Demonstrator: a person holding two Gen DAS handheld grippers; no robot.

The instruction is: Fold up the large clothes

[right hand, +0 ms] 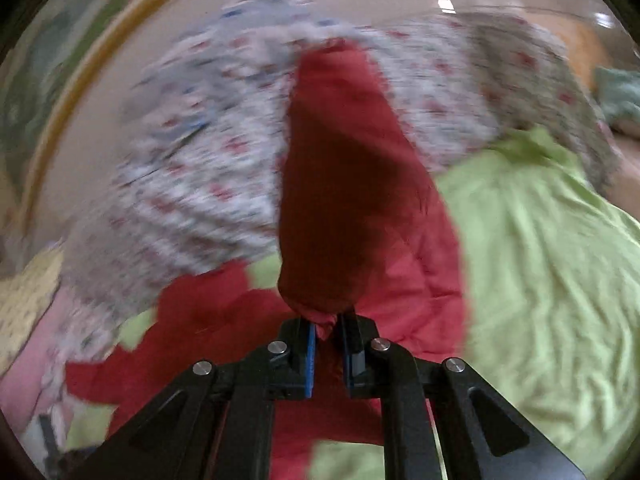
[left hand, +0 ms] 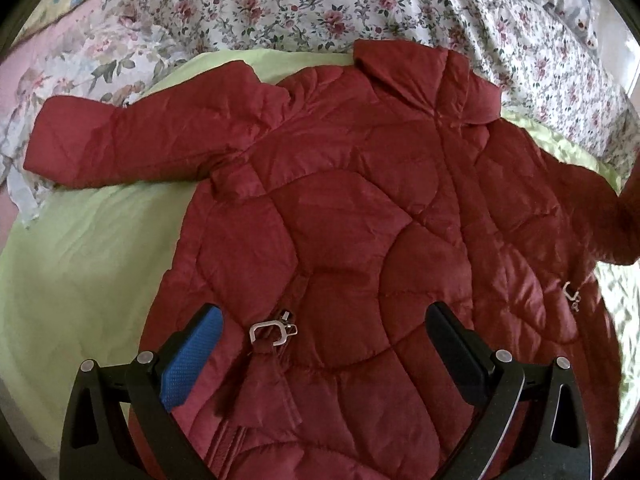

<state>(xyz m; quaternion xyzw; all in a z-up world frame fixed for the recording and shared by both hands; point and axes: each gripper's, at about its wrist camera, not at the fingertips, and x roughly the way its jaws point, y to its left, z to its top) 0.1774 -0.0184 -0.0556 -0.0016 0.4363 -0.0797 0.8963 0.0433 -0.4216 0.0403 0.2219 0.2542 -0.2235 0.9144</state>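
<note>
Our right gripper (right hand: 327,326) is closed tight on a bunch of the red jacket (right hand: 340,184), lifted ahead of it. Our left gripper (left hand: 320,334) stands wide, above the jacket.

Quilted dark-red puffer jacket (left hand: 360,208) spread flat on a light-green sheet (left hand: 88,248), collar toward the floral bedding (left hand: 304,4) at the far edge; left gripper (left hand: 320,328) hovers open above a metal zipper pull (left hand: 269,332)

Green-sheeted bed (left hand: 80,240) under red jacket (left hand: 360,220) and floral quilt (left hand: 300,4).
</note>
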